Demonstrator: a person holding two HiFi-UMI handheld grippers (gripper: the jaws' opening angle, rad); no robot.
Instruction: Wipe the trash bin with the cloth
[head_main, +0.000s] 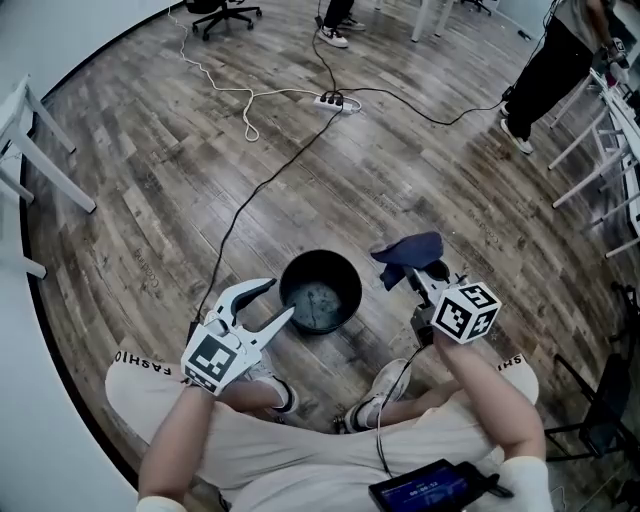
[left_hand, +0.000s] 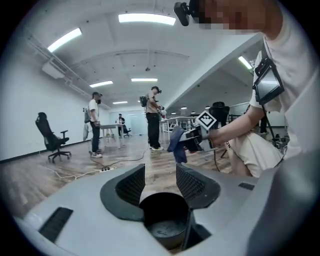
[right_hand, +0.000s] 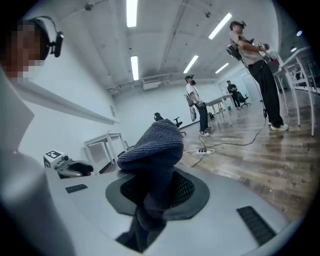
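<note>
Head view: right claw (head_main: 424, 276) pinching the cloth (head_main: 408, 250), bin (head_main: 320, 258) at its nine o'clock; left claw (head_main: 272, 301) spread, empty, nearer the bin.

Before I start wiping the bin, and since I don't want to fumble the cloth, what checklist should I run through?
1. Cloth gripped: ok. The right gripper is shut on the bunched cloth.
2. Left gripper free: ok. Its jaws are apart with nothing between them.
3. Trash bin upright, mouth up: ok.
4. Bin steadied: not ok. Neither gripper touches it.
5. Dirt on the bin's outer wall: cannot tell.
</note>
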